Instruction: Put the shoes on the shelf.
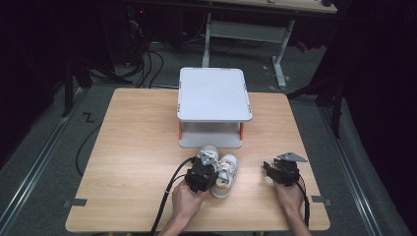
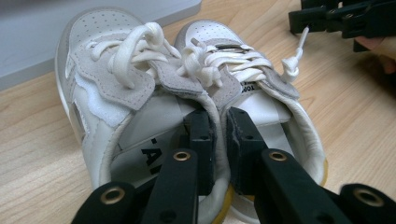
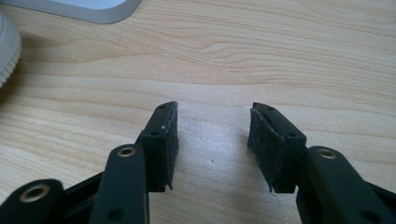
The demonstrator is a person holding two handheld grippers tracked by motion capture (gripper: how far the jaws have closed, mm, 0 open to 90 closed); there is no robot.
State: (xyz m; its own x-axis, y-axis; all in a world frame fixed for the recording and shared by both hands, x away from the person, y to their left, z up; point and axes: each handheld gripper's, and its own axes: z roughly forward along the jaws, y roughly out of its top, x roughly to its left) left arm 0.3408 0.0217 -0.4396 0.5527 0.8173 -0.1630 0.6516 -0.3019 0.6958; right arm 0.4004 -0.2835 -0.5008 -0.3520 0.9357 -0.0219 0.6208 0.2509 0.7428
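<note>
My left gripper point(image 2: 218, 135) jaws pinching the two touching inner collars of a pair of small white sneakers point(image 2: 187, 93), one jaw inside each shoe, my right gripper point(image 3: 212, 140) jaws spread over bare table point(image 3: 280, 56), shoes just before the grey two-tier stand point(image 1: 214, 93).

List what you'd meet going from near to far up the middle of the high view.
Left gripper, clamped on the adjoining collars of the pair of small white lace-up shoes → grey two-tier plastic shelf with orange posts → far edge of the light wooden table.
</note>
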